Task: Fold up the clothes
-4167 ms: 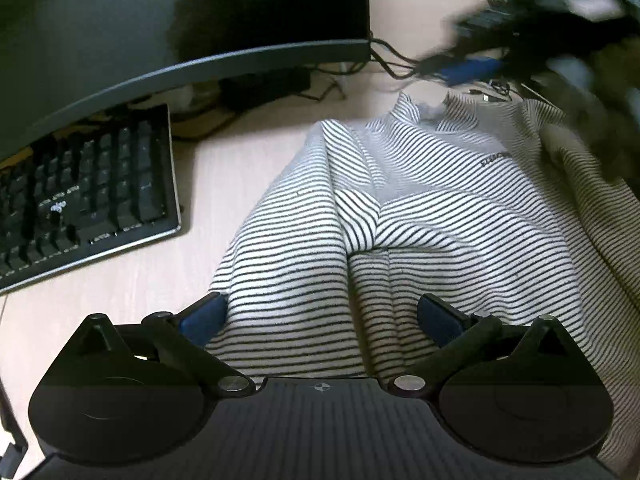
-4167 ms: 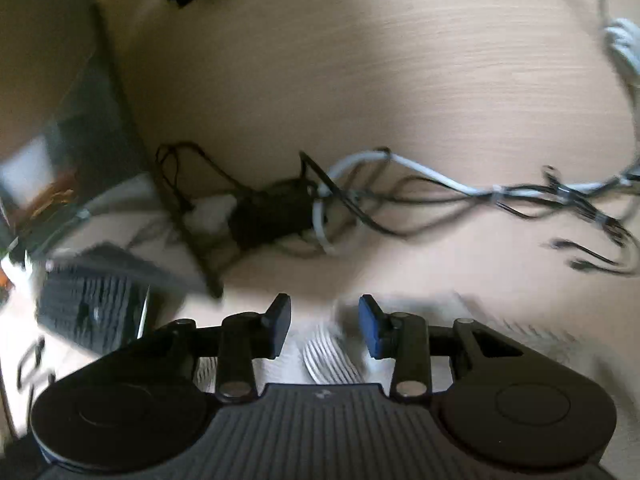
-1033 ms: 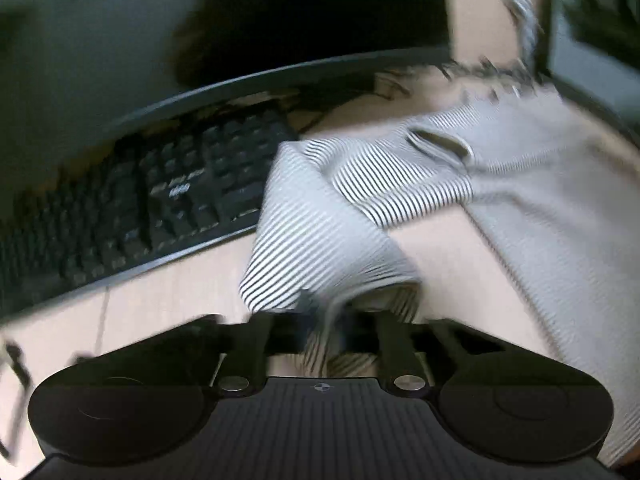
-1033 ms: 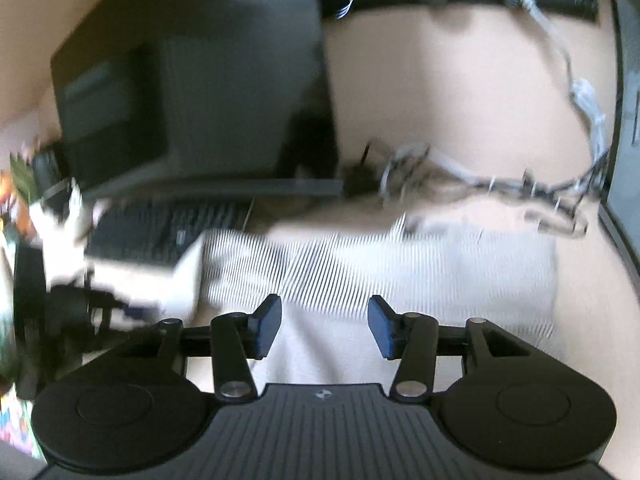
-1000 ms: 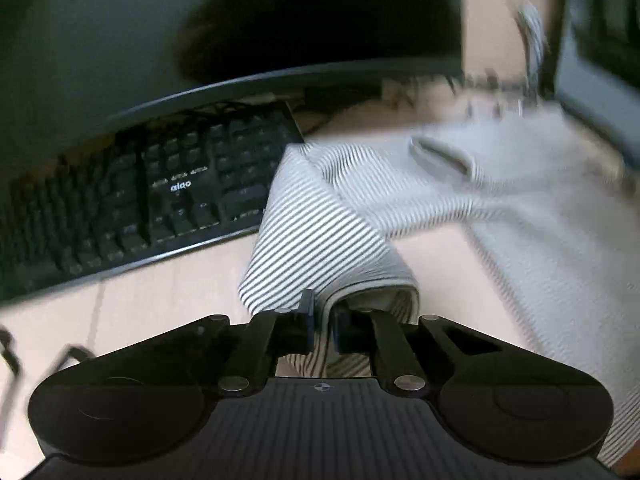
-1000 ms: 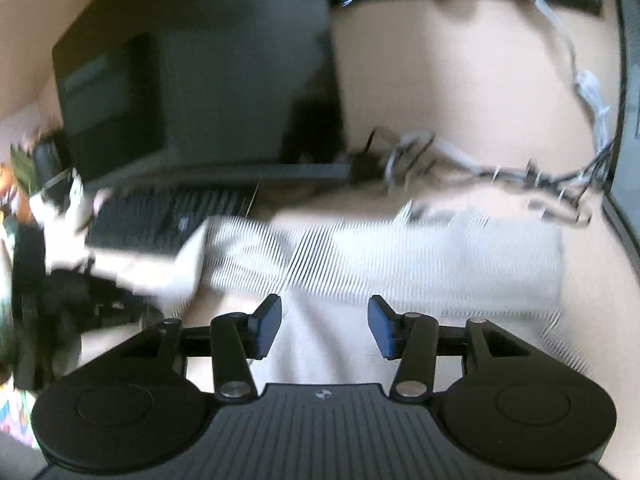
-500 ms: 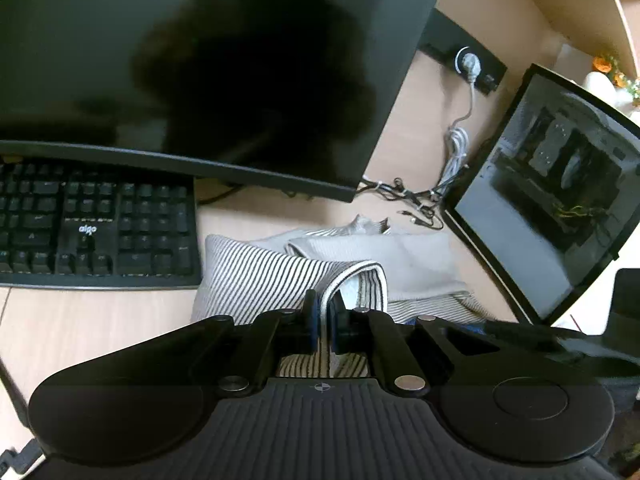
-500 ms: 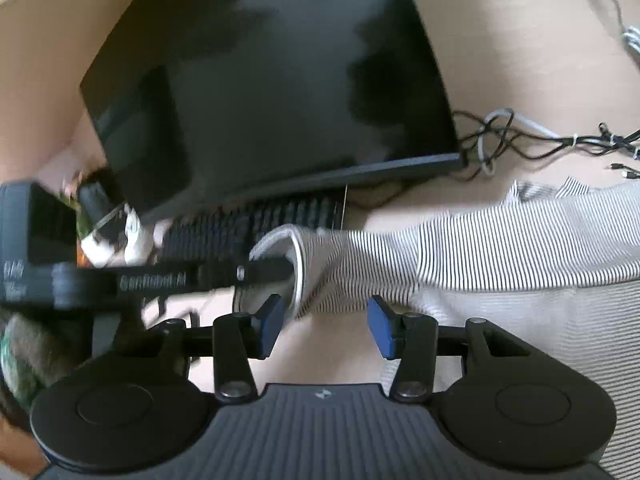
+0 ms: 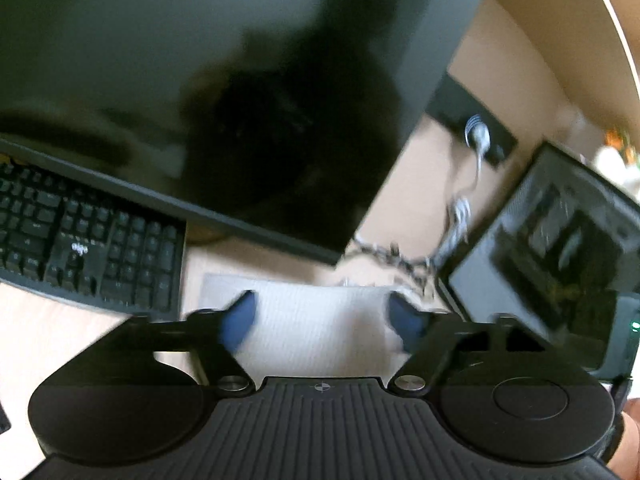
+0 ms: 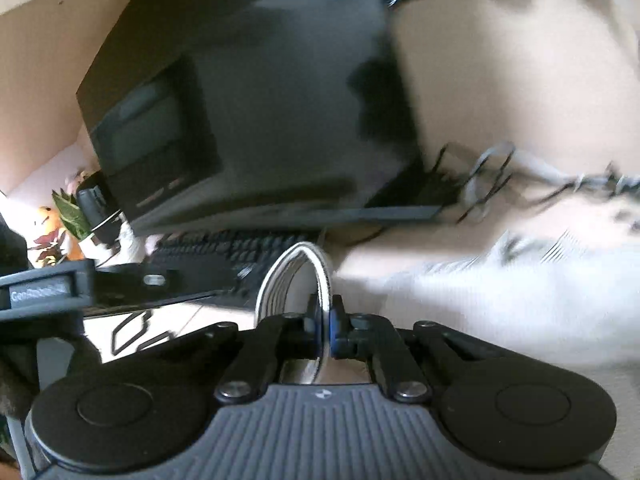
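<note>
Left wrist view: the left gripper (image 9: 322, 316) fills the bottom of the frame, its blue-tipped fingers (image 9: 239, 316) standing wide apart and opening, with nothing pressed between them. Past them, in the lower centre, lies the pale, finely striped knit garment (image 9: 316, 320), blurred, flat on the light wooden surface (image 9: 48, 328). A black keyboard (image 9: 88, 248) sits at the left, a large dark monitor (image 9: 200, 80) covers the upper half, a tangle of grey and black cables (image 9: 400, 260) lies right of centre, and a second dark screen (image 9: 552, 248) leans at the right edge.

Right wrist view: the right gripper (image 10: 325, 326) sits bottom centre with its fingers brought together, clamped on the ribbed striped cuff (image 10: 298, 280), which arches up as a loop in the middle of the frame. The rest of the garment spreads as a blurred pale mass at lower right. The left gripper's black body reaches in from the left edge, close beside the cuff.

The likely trouble: only a thin edge of the cuff is pinched, so a quick pull could slip it out of the fingers and let the sleeve fall crooked. Dragging the cloth toward the upper right may also snag the cables or nudge the keyboard, and the two grippers sit near enough to collide.
</note>
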